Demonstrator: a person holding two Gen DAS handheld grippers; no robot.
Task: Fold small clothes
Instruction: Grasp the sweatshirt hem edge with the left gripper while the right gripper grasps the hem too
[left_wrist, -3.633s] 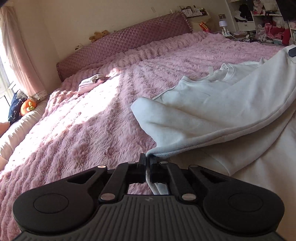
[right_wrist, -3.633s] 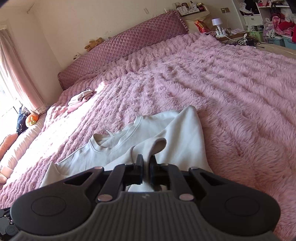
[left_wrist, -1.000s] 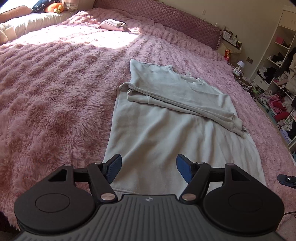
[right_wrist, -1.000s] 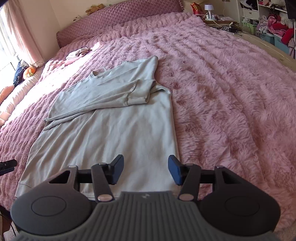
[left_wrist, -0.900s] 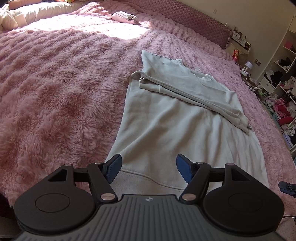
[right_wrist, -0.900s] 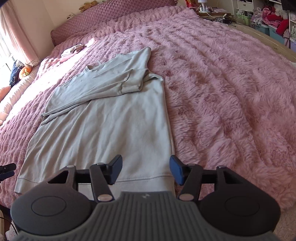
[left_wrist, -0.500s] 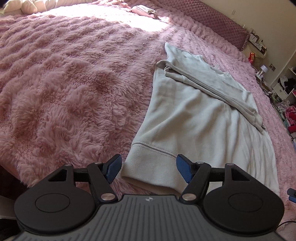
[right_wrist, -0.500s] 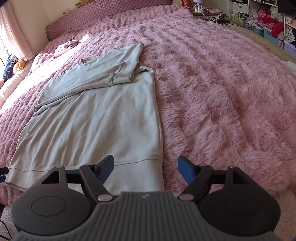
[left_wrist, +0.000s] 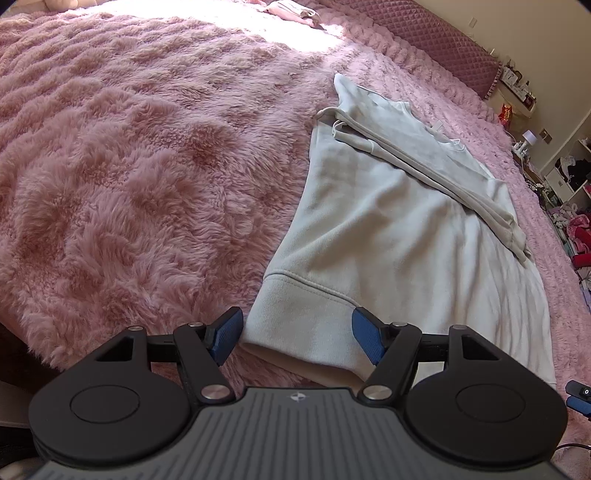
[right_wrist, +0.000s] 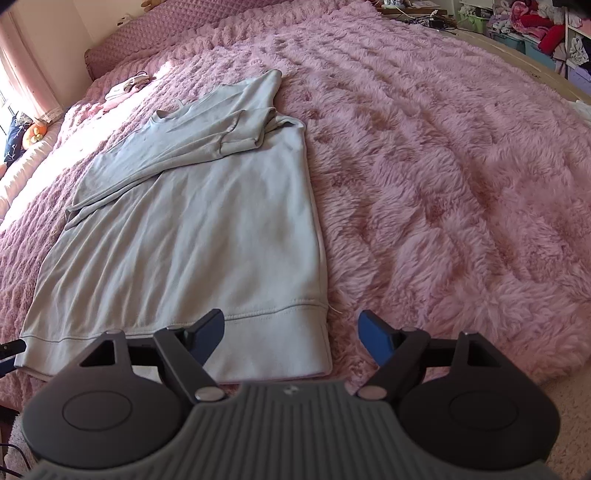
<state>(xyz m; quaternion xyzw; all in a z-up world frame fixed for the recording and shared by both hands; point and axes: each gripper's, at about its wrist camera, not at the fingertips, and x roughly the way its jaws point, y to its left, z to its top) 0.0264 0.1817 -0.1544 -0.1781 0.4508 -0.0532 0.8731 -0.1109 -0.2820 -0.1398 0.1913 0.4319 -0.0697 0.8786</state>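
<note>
Sweatshirt (left_wrist: 388, 236) on bed (left_wrist: 129, 166): sleeves folded in; hem unfolded. Left claw (left_wrist: 297, 334) wide, empty; right claw (right_wrist: 290, 336) opening, nothing gripped.

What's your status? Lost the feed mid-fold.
Left gripper open at hem's left corner. Right gripper opening at the right corner, nothing pinched. Sweatshirt flat on blanket, sleeves folded in. Nothing in the way.

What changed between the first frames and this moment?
Both grippers let go of the sweatshirt, pulled back to its hem and now stand open, left gripper and right gripper over its two corners; right jaws opening. The pink blanket stayed put.
</note>
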